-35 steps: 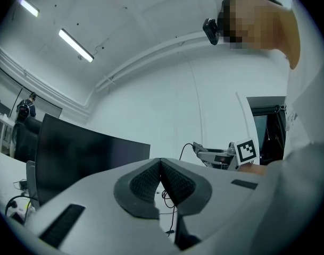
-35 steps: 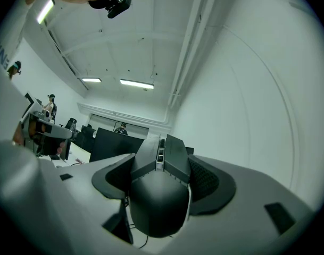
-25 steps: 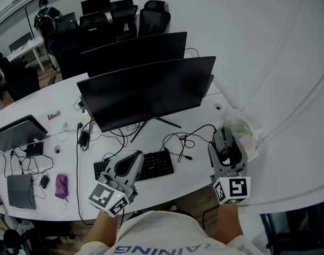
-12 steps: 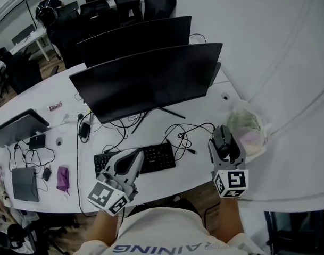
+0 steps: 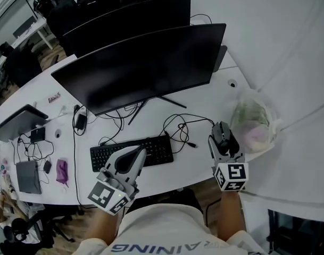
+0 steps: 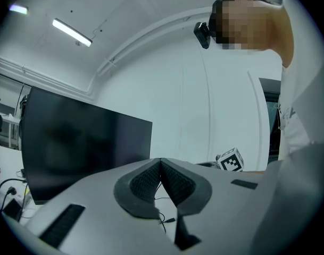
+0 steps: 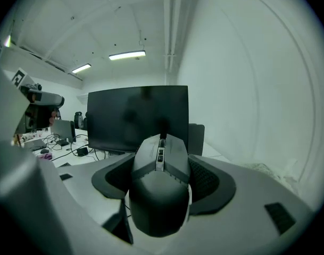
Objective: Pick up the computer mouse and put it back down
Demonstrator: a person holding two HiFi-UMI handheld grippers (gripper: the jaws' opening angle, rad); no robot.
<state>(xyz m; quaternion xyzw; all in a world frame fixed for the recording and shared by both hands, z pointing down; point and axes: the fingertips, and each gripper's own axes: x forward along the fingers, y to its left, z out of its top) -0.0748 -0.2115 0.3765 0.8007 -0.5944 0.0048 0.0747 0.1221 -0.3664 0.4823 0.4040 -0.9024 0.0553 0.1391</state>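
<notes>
Mouse (image 7: 160,190) sits pinched by its flanks between the right gripper's (image 5: 222,137) jaws, over the desk's (image 5: 215,100) right end, beside a plastic bag (image 5: 252,124). Hard, light and smooth-shelled, I reckon, and its cable (image 5: 179,127) may tug. Left gripper (image 6: 160,177) hovers with jaws pressed together, empty.

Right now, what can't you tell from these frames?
- Whether the mouse touches the desk: in both the head view and the right gripper view, the right gripper covers its underside.
- Near part of the keyboard: head view, the left gripper overlaps it.
- Contents of the bag: head view, hazy plastic, too small.
- Which cable runs to the mouse: head view, tangle too fine.
</notes>
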